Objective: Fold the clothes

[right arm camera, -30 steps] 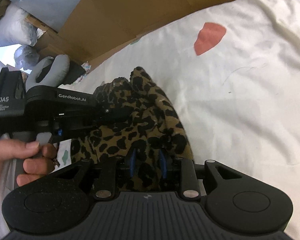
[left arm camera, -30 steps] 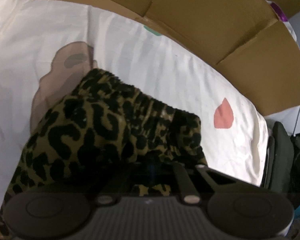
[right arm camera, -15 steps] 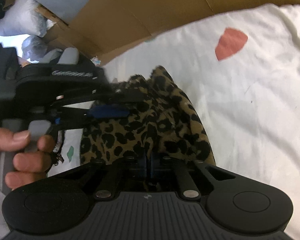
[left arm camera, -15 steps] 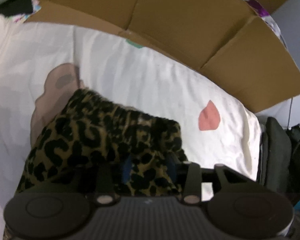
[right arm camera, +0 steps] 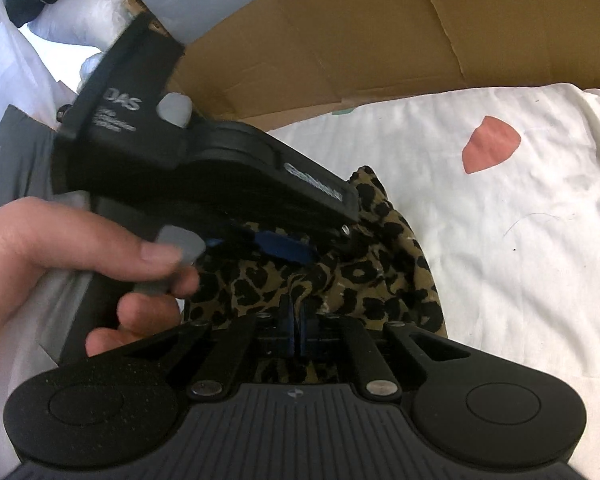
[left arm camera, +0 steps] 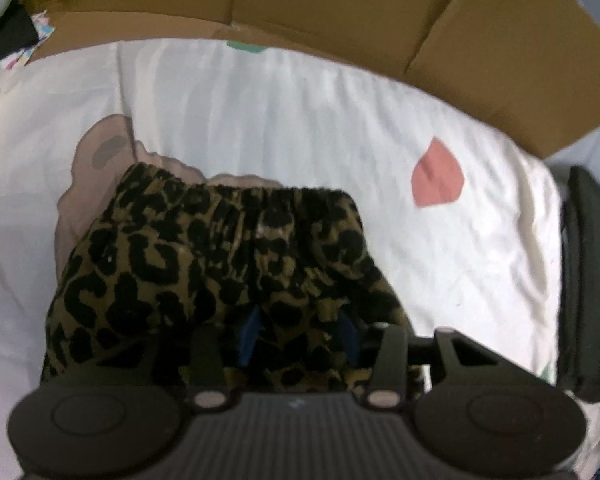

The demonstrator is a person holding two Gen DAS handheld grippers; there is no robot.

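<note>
Leopard-print shorts (left arm camera: pixel 220 280) bunched on the white bed sheet (left arm camera: pixel 300 120), nearer the cardboard-lined far edge (left arm camera: pixel 340 12) than the red-patch side — elastic waistband turned toward the cardboard. Right tool (right arm camera: pixel 298 320) pinched tight on a ridge of the fabric, probably to lift it for a fold. Left tool (left arm camera: pixel 298 332) partly spread, blue pads straddling cloth without pressing — seemingly seeking a fresh grip.

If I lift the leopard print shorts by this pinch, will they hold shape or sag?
The leopard print shorts probably sag: the cloth already bunches and drapes around the shut right gripper. The gathered waistband may stay slightly firmer. With the left gripper open, one pinch likely lets the far side droop onto the white sheet.
</note>
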